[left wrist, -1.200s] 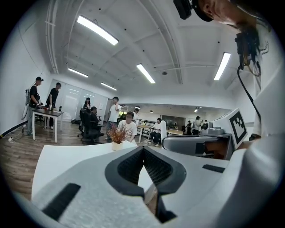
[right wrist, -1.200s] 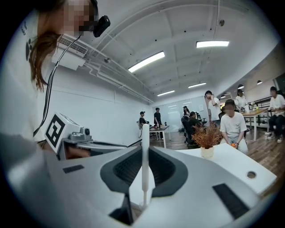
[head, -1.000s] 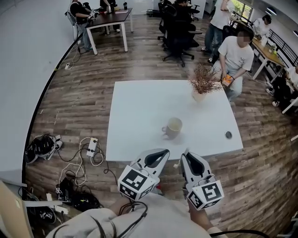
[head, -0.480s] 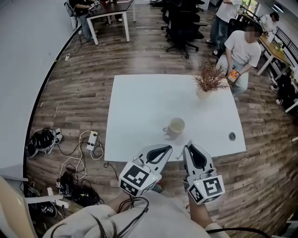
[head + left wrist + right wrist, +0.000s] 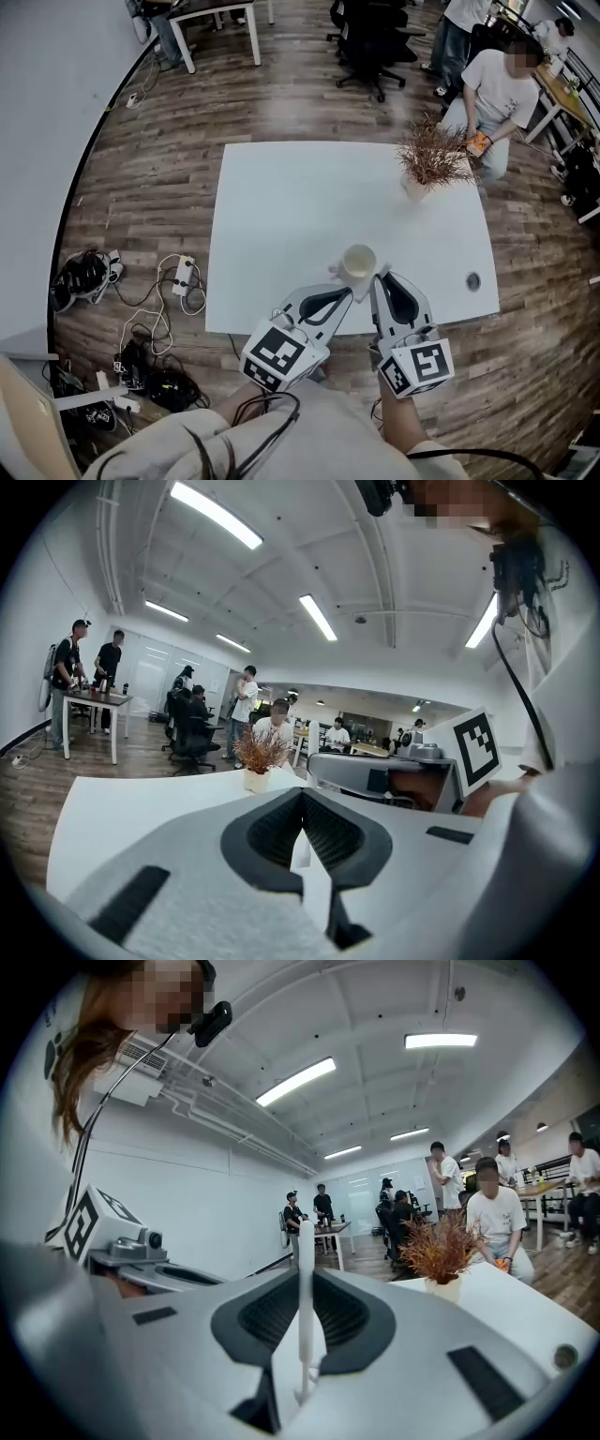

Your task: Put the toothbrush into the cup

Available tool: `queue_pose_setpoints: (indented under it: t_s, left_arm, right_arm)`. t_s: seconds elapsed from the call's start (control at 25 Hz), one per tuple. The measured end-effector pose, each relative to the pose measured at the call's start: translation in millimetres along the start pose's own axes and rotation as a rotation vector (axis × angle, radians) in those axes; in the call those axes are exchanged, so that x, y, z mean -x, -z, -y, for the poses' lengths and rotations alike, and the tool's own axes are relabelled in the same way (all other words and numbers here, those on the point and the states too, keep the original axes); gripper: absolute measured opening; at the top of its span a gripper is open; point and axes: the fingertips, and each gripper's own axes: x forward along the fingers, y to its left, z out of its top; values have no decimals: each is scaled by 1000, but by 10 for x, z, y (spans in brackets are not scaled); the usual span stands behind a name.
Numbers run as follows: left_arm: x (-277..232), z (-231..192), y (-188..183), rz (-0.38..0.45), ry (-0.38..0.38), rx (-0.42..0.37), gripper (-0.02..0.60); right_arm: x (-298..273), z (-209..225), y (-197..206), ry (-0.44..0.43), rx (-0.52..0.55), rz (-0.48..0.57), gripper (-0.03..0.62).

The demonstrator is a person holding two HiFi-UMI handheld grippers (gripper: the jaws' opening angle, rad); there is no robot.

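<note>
White toothbrush (image 5: 306, 1279) stands upright in your right gripper (image 5: 382, 279), fingers pinched tight on its handle. You're mid-carry, by the look of it: the cup (image 5: 359, 261) sits on the tabletop (image 5: 272, 206) just ahead of those fingers. Next, line the brush over the rim and release. Left gripper (image 5: 345, 294) fingers are closed, holding nothing.
</note>
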Motion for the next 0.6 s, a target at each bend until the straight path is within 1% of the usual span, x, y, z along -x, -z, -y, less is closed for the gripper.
queue_pose_setpoints:
  t_s: [0.36,0.6]
  left_arm:
    - [-202,-171,88,-37,11,30,5]
    - [-288,-221,126,-55,13,43,5]
  right_arm:
    - [-363,252,90,9,14,1,57]
    - [-572,448,292,30,32,-23,57]
